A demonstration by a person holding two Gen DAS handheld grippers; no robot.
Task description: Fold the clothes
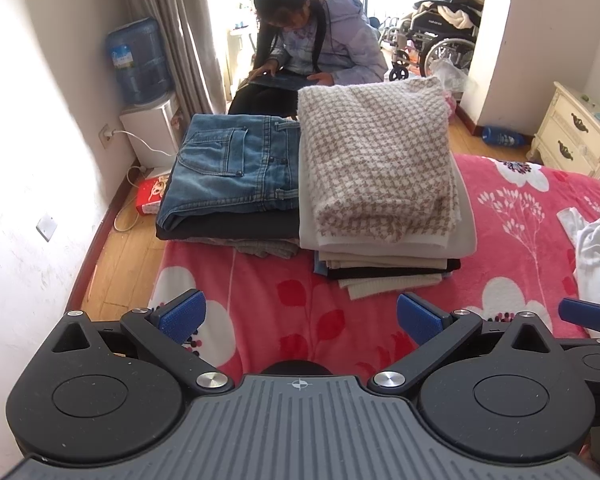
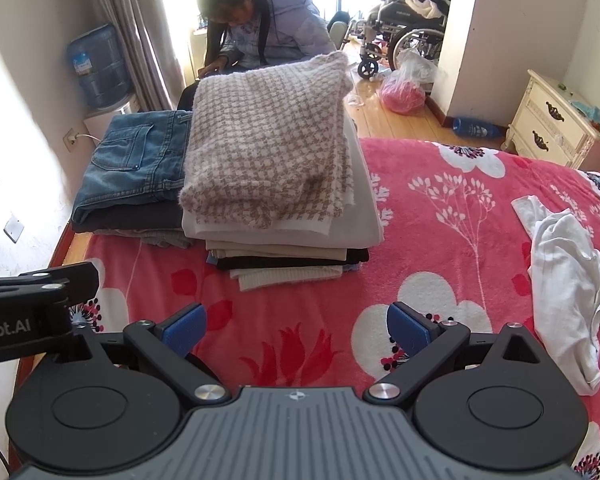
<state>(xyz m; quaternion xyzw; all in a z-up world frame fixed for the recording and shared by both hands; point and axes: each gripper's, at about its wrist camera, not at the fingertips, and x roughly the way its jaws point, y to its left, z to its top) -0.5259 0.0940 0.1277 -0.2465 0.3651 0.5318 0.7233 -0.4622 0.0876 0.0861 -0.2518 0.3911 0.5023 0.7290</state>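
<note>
Two stacks of folded clothes sit at the far left end of the red floral bed (image 1: 512, 240) (image 2: 440, 216). Folded blue jeans (image 1: 236, 168) (image 2: 140, 160) top the left stack. A beige-and-white houndstooth knit (image 1: 376, 160) (image 2: 268, 148) tops the taller right stack. A crumpled white garment (image 1: 596, 256) (image 2: 568, 280) lies unfolded on the bed at the right. My left gripper (image 1: 300, 316) hovers open over the bedspread in front of the stacks, holding nothing. My right gripper (image 2: 296, 326) is open too, beside it, with the white garment off to its right.
A person (image 1: 312, 40) (image 2: 260, 24) sits beyond the bed's end, looking down at something in their lap. A water dispenser with a blue bottle (image 1: 138, 60) stands by the left wall. A cream nightstand (image 2: 556, 128), a wheelchair (image 2: 412, 36) and a blue bottle (image 2: 476, 128) on the floor stand at the right.
</note>
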